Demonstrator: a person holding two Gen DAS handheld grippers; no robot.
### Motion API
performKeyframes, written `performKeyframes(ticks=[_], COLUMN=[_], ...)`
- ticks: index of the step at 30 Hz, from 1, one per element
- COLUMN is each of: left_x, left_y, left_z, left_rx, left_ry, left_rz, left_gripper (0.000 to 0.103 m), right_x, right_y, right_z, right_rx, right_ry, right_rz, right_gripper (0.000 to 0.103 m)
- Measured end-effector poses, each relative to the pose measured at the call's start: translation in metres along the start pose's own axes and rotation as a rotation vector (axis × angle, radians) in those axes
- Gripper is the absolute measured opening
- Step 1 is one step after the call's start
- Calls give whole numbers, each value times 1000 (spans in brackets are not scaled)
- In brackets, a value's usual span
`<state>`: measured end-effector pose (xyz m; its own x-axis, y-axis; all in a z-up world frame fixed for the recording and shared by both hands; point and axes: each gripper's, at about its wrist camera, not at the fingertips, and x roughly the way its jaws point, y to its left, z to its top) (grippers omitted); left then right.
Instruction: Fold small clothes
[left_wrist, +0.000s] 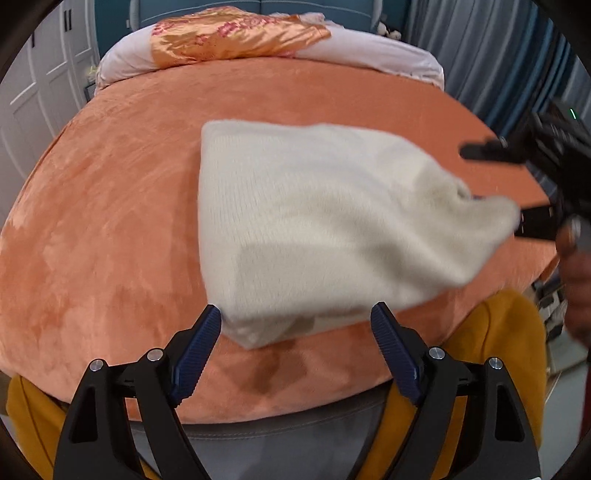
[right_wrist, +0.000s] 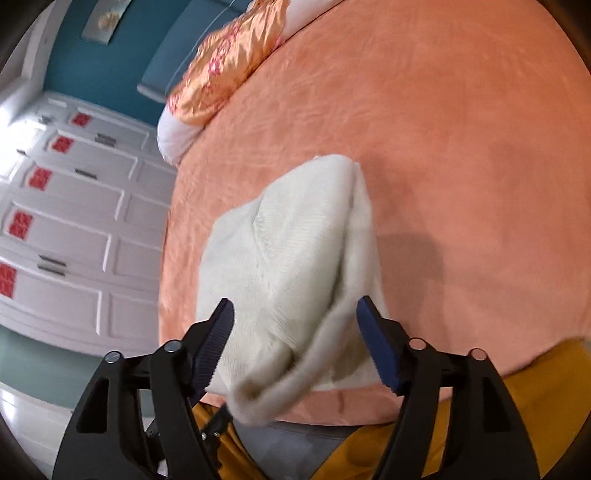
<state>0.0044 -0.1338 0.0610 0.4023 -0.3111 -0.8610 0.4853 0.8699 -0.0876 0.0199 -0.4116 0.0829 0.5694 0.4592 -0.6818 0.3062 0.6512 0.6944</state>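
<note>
Across the orange bed: a cream knit garment, half lifted

Up at the head of the bed lie a white pillow and a shiny orange cushion, well apart from the work; white wardrobe doors stand along one side and grey curtains along the other. Near the bed's front edge rests the cream knit garment, folded over itself. The left hand-held gripper hovers released, fingers spread wide, with the garment's near corner just between its tips. The right hand-held gripper also stands spread apart, a bunched corner of the garment hanging loosely between its fingers; whether cloth touches them is unclear.
</note>
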Motion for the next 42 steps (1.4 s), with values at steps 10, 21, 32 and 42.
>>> performKeyframes(ticks=[10, 21, 32, 42], left_x=[33, 28, 13, -48], left_y=[41, 59, 62, 66], left_z=[-6, -8, -8, 4], left_rx=[-53, -151, -146, -206], left_ry=[45, 50, 51, -78], left_rz=[153, 106, 27, -111], left_gripper=[44, 19, 20, 30], right_x=[64, 45, 54, 42], right_y=[91, 85, 13, 2], right_z=[7, 23, -8, -34], right_rx=[-346, -296, -134, -82], right_ry=[81, -23, 6, 63], right_rz=[-314, 1, -157, -85], right_gripper=[18, 16, 27, 44])
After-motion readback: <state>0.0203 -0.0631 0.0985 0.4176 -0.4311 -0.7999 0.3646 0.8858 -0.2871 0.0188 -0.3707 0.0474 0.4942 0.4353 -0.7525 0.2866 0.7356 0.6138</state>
